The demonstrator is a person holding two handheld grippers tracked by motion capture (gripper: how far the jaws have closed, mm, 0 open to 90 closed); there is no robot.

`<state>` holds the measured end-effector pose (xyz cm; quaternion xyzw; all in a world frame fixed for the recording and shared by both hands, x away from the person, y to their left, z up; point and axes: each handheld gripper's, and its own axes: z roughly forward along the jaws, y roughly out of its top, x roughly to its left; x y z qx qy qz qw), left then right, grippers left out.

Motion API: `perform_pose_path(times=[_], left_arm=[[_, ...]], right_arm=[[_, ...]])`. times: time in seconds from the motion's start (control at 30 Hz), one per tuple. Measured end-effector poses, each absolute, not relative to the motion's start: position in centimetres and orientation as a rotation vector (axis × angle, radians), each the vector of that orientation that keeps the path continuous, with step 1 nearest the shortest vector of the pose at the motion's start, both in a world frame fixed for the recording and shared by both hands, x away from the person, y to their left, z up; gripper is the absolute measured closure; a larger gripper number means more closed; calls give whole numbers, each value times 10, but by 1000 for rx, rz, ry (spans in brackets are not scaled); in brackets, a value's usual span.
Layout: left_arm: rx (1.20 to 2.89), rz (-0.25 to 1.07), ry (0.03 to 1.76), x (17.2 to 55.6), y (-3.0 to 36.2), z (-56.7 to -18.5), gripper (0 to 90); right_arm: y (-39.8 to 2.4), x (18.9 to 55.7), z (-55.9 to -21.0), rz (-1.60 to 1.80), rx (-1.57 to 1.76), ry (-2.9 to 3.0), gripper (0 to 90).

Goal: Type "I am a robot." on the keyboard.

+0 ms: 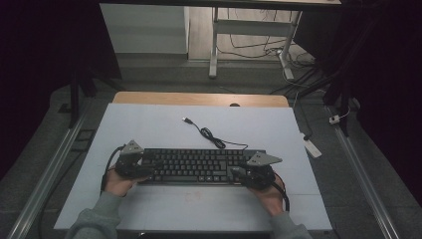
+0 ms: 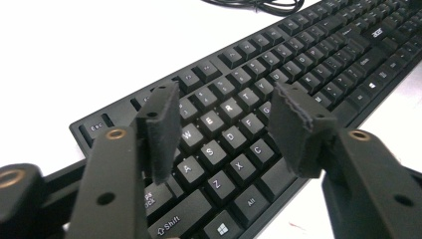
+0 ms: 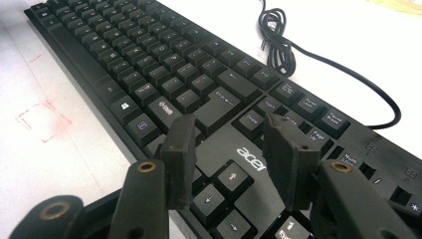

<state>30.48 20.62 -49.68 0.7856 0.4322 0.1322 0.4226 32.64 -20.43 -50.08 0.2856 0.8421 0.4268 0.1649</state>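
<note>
A black Acer keyboard (image 1: 199, 165) lies across the middle of the white table top (image 1: 149, 129). Its cable (image 1: 211, 137) curls away to a USB plug (image 1: 186, 120) farther back. My left gripper (image 1: 148, 168) is at the keyboard's left end. In the left gripper view it (image 2: 226, 107) stands open above the letter keys (image 2: 229, 107), with nothing between its pads. My right gripper (image 1: 238, 172) is at the right end. In the right gripper view it (image 3: 229, 134) is open over the arrow keys (image 3: 219, 189) and the Acer logo (image 3: 254, 157).
A faint red square mark (image 3: 42, 119) is drawn on the table in front of the keyboard. A wooden strip (image 1: 199, 98) borders the table's far edge. Beyond it stand a desk frame (image 1: 214, 45) and loose floor cables (image 1: 259, 47). A white plug block (image 1: 312, 148) lies off the right edge.
</note>
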Motion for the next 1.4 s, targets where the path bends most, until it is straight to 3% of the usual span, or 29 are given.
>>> perform_pose_path(times=[0.37,1.4], left_arm=[[1977,297,1041,303,204,-492,337],[1996,290,1038,304,200,-493,291]], right_arm=[[-205,327,-501,1213,816,2393,563],[-189,321,-486,1298,767,2389,531]])
